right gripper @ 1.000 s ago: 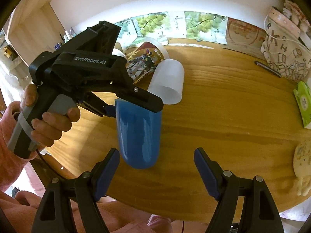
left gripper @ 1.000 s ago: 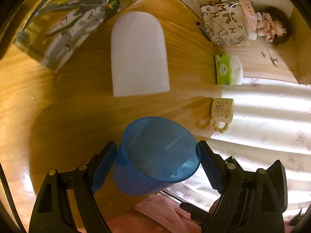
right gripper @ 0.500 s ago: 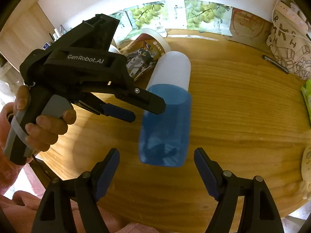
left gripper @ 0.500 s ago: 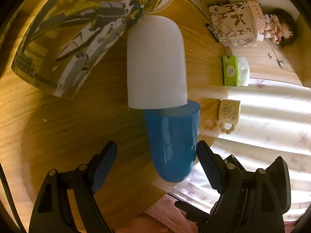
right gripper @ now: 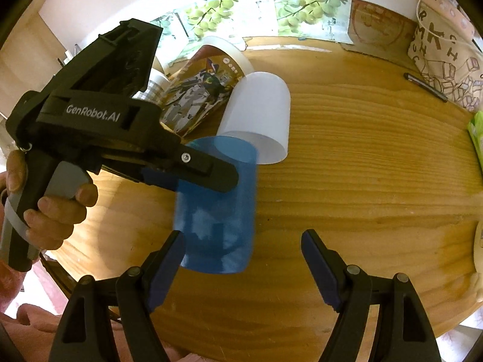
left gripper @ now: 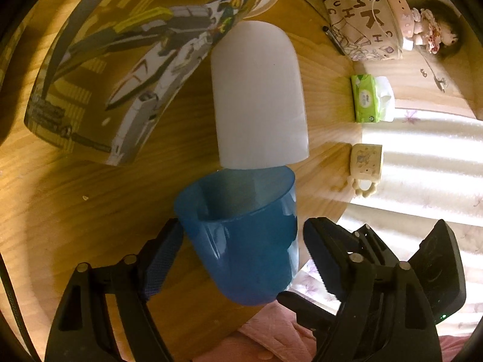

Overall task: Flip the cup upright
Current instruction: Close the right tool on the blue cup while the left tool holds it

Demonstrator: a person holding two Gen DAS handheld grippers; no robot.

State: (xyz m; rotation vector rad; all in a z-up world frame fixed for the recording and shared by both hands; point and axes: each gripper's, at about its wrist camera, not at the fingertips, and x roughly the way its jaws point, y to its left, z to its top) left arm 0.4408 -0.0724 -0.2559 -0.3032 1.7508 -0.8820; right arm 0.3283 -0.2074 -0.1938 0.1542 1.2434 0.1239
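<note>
A translucent blue cup (left gripper: 244, 235) (right gripper: 215, 208) stands upright on the wooden table (right gripper: 362, 199), its open mouth facing up. My left gripper (left gripper: 241, 241) is open, with its blue-padded jaws on either side of the cup and a gap at the right pad. In the right wrist view the left gripper (right gripper: 193, 178) reaches over the cup from the left. My right gripper (right gripper: 243, 256) is open and empty, just in front of the cup near the table's front edge. A white cup (left gripper: 259, 93) (right gripper: 256, 120) lies on its side right behind the blue cup.
A printed paper cup (left gripper: 120, 69) (right gripper: 199, 87) lies on its side at the left rear. A green tissue pack (left gripper: 369, 98), a cream mug (left gripper: 365, 163), a patterned bag (right gripper: 446, 63) and a pen (right gripper: 425, 86) sit toward the right.
The blue cup went from held on its side to standing upright on the table. My left gripper has let go of it and moved in closer around it. The right gripper stayed still.
</note>
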